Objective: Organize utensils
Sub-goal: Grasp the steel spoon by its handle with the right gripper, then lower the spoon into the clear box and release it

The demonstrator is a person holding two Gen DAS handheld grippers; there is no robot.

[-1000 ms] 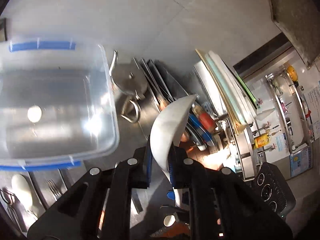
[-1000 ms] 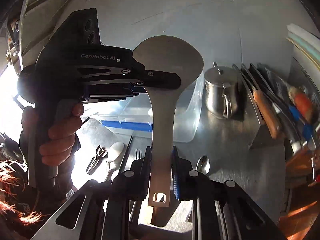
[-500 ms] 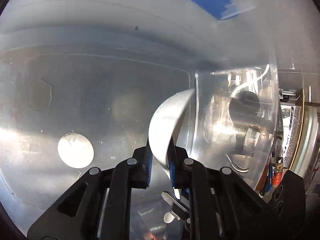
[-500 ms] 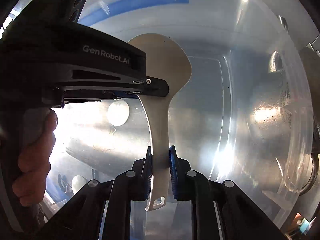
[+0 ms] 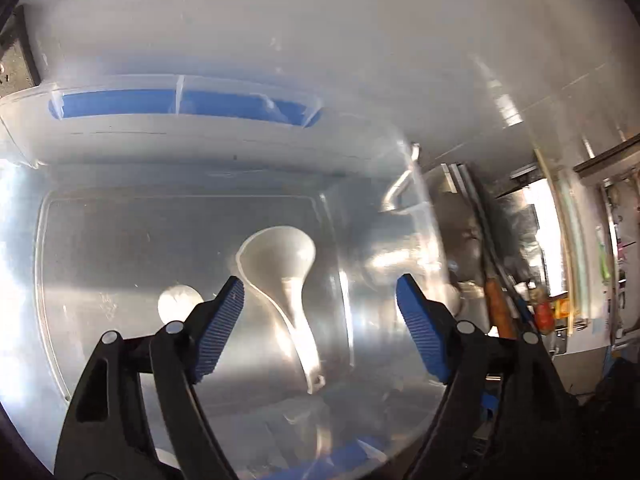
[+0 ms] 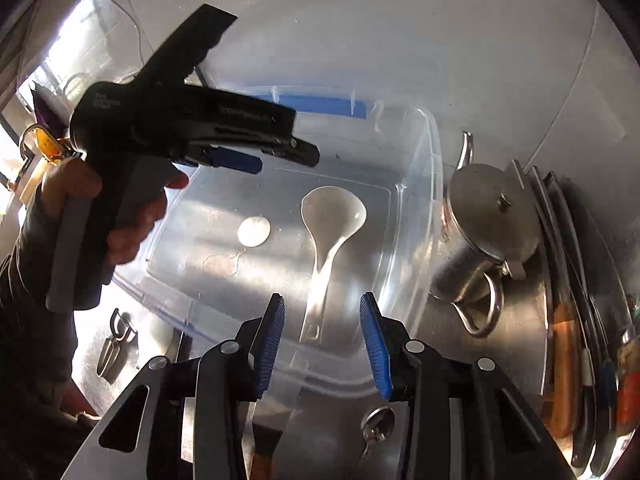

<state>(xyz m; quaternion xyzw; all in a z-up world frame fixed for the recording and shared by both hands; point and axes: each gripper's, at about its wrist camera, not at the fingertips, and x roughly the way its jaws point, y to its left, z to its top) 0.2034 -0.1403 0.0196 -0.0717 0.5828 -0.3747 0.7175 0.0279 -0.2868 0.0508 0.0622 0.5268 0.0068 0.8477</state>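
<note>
A white rice paddle [image 5: 286,276] lies flat on the floor of a clear plastic bin [image 5: 120,128] with blue handle clips. It also shows in the right wrist view [image 6: 330,224], head away from me, inside the bin [image 6: 424,184]. My left gripper [image 5: 320,304] is open and empty above the bin; it also shows in the right wrist view [image 6: 276,160], held over the bin's far left. My right gripper [image 6: 322,340] is open and empty above the bin's near edge.
A steel lidded pitcher [image 6: 488,232] stands right of the bin. Knives with wooden handles [image 6: 564,352] lean in a rack at far right. A metal spoon [image 6: 376,424] lies near the front. Tongs [image 6: 114,340] lie at left on the steel counter.
Both grippers opened and let go of the rice paddle. It now lies on the bin floor. Both grippers have drawn back up from the bin.
</note>
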